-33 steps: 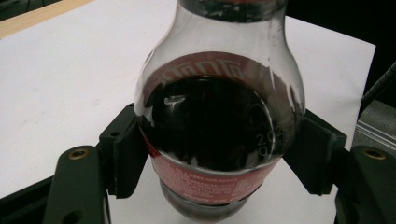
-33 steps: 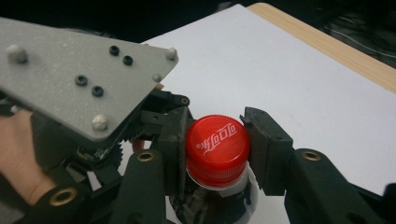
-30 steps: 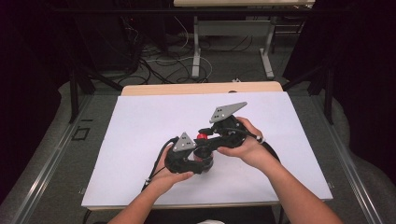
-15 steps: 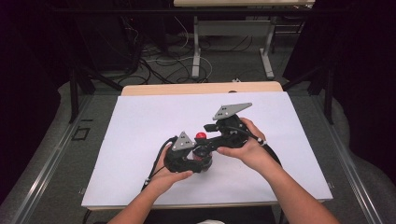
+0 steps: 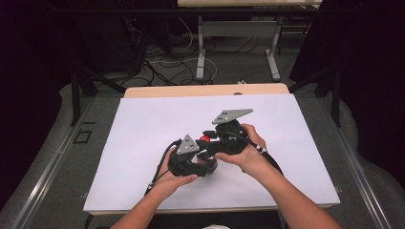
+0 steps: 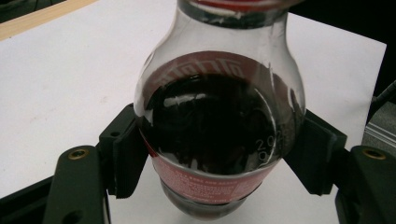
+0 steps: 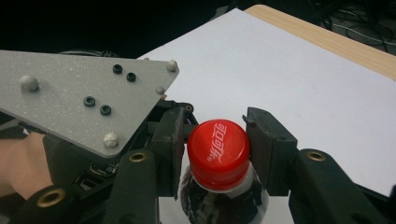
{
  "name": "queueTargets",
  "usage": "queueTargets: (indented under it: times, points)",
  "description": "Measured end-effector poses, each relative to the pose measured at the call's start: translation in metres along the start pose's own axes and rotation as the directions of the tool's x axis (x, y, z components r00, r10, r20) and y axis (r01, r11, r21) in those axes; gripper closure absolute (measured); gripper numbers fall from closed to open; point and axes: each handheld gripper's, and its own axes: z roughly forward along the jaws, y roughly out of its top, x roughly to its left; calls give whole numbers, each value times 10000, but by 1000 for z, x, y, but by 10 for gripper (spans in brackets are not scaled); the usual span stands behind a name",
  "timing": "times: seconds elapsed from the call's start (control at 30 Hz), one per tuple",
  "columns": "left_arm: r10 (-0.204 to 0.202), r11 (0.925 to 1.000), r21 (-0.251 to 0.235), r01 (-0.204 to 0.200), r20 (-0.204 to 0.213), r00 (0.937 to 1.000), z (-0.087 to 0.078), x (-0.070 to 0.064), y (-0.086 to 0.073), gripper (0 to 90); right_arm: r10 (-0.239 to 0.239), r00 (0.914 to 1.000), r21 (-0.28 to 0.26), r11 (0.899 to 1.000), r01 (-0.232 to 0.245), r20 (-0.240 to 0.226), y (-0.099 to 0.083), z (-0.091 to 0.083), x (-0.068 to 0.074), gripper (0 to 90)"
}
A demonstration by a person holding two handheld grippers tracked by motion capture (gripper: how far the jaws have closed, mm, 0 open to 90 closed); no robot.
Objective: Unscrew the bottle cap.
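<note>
A small cola bottle (image 6: pixel 219 116) with dark drink and a red label is held above the white sheet. My left gripper (image 6: pixel 219 156) is shut on its round body, one black pad on each side. The bottle's red cap (image 7: pixel 218 147) sits between the jaws of my right gripper (image 7: pixel 215 140), which are closed against it from both sides. In the high view both grippers meet at the table's middle: the left gripper (image 5: pixel 195 160) is low, the right gripper (image 5: pixel 213 138) is at the cap (image 5: pixel 205 139). Hands and grippers hide the bottle's body there.
The white sheet (image 5: pixel 143 124) covers the table, with a wooden edge (image 5: pixel 191 90) at the far side. The left gripper's grey plate (image 7: pixel 84 93) stands close beside the cap. Table legs and cables (image 5: pixel 200 57) lie on the floor beyond.
The cap end of the bottle has risen slightly in the high view. Both grippers stay close together at the table's middle, with barely any shift.
</note>
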Motion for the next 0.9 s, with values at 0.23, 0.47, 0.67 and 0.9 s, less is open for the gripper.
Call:
queueTargets:
  times: [0.23,0.47,0.67,0.9]
  points:
    - [128,9999,97,-129,56,9999,1,-1,-1,305,-1387,9865,478,9885,1432,-869,4,2,-10,615]
    - [194,9998,26,-195,256,9995,1,-3,1,306,-1822,9455,469,9783,2019,-2700,8,0,-36,616]
    - [120,9998,185,-124,227,9997,0,-1,0,306,-664,9820,237,9971,716,-1768,4,-3,-26,476]
    - [-10,9999,104,10,-45,10000,-1,1,0,306,-31,9995,179,9998,36,-300,2,-10,-10,478]
